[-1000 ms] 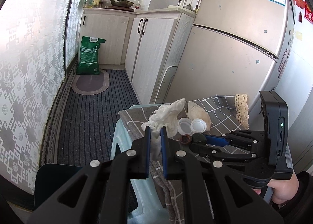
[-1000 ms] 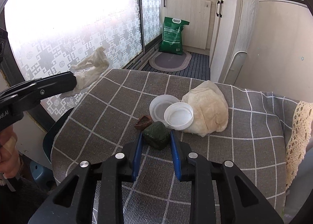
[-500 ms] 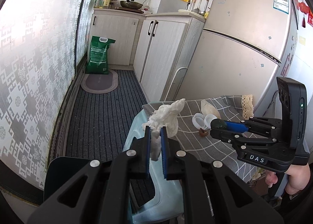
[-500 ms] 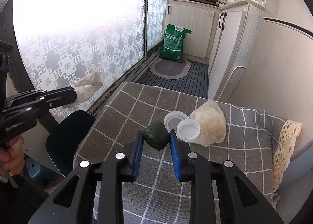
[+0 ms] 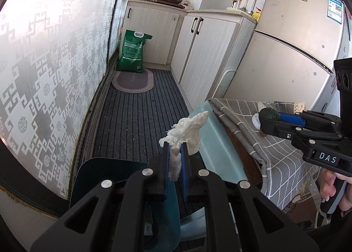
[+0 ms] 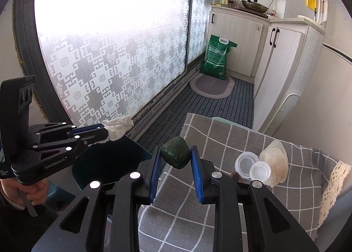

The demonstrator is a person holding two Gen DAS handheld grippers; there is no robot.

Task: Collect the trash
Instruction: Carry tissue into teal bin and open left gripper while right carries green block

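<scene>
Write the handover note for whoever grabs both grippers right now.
Left gripper: shut on a crumpled white tissue, held above the dark teal bin beside the table.
Right gripper: shut on a dark green lump, lifted off the grey checked tablecloth, near the table's bin-side edge.
Done: both pieces picked up; neither dropped in yet.
Left: release both into the bin, then collect the two white plastic lids, the small brown scrap and the beige crumpled wrapper.

The left gripper [image 5: 175, 157] pinches a crumpled tissue [image 5: 187, 130]; the right gripper [image 6: 175, 159] clamps a dark green lump [image 6: 175, 155].
</scene>
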